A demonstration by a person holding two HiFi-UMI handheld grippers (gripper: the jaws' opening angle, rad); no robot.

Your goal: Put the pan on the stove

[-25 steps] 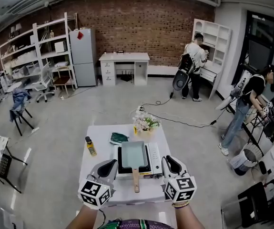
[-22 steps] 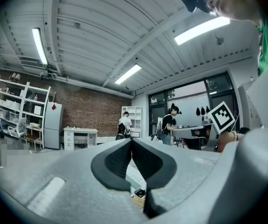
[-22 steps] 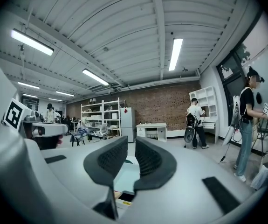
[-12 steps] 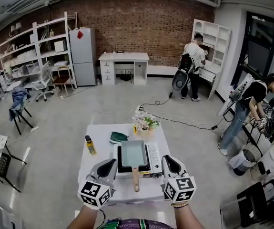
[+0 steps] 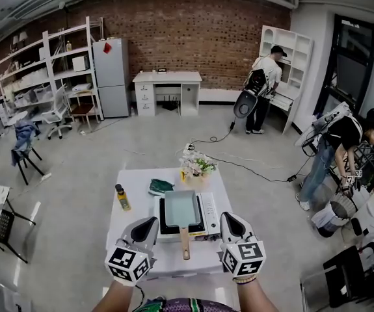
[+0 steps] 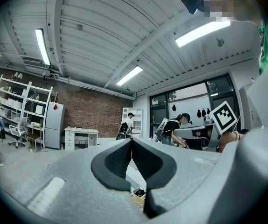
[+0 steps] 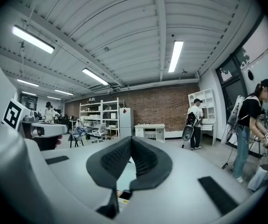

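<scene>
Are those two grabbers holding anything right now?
No, nothing is held. The left gripper and the right gripper are both shut and empty. The pan sits on the stove, untouched.

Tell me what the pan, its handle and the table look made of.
Pan: likely coated metal, matte pale blue-green, evenly coloured.
Handle: probably wood, plain tan, no shine.
Table: smooth white top, perhaps laminate or painted board; too small to be sure.

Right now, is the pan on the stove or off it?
On. The pan sits flat on top of the stove, wooden handle sticking out over its front edge.
</scene>
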